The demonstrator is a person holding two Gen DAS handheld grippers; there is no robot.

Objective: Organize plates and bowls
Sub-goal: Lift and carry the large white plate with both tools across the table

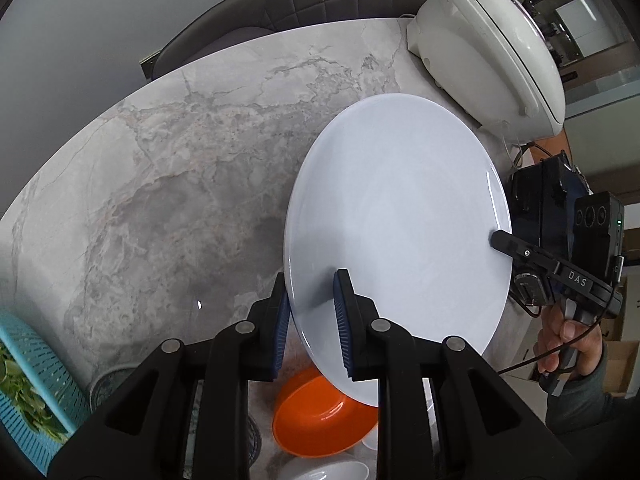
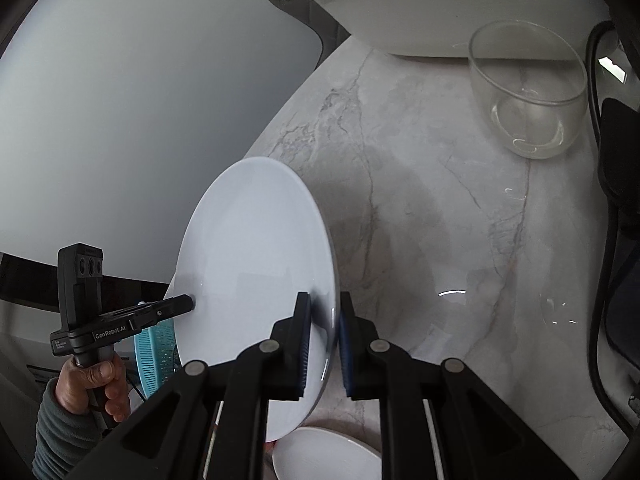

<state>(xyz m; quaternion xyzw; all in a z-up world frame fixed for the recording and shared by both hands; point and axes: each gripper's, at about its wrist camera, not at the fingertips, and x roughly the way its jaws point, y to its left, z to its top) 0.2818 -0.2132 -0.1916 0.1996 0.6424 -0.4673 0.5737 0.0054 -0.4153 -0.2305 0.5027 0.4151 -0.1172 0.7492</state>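
A large white plate (image 1: 400, 224) is held in the air above the marble table, tilted, with both grippers on its rim. My left gripper (image 1: 312, 300) is shut on the plate's near edge. My right gripper (image 2: 324, 320) is shut on the opposite edge of the same plate (image 2: 256, 264); one of its fingers (image 1: 508, 242) shows in the left wrist view. Below the plate lie an orange bowl (image 1: 316, 416) and a white bowl (image 1: 324, 472). A white dish (image 2: 324, 460) lies under the plate in the right wrist view.
A white appliance (image 1: 488, 40) stands at the table's far right. A clear glass bowl (image 2: 528, 88) stands beside it. A blue colander with greens (image 1: 32, 392) sits at the left. A patterned dish (image 1: 108, 384) lies near it. Bare marble table (image 1: 180, 160) stretches left.
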